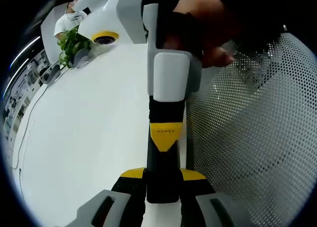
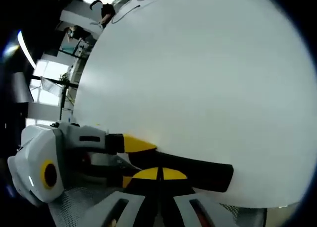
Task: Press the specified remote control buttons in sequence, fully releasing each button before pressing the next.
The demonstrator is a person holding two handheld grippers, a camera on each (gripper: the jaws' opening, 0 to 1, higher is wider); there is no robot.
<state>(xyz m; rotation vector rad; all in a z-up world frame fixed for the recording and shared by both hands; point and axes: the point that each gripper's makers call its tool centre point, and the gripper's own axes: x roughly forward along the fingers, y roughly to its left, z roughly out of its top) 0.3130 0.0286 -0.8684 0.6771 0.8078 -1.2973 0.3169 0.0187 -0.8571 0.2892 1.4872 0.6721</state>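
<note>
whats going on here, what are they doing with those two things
A person is holding two tools together over a white table. The right tool, gripped by a hand, has its jaws shut. They point in between the jaws of the left tool, which stand apart on either side of them. A perforated mesh surface sits beside the table. Nothing suggests a button press is under way.

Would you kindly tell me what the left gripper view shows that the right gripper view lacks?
Left gripper view: a leafy plant, perforated mesh and a hand on the right gripper. Right gripper view: bright windows at the room's edge. Both: the white table, and the left gripper crossing the right one.
</note>
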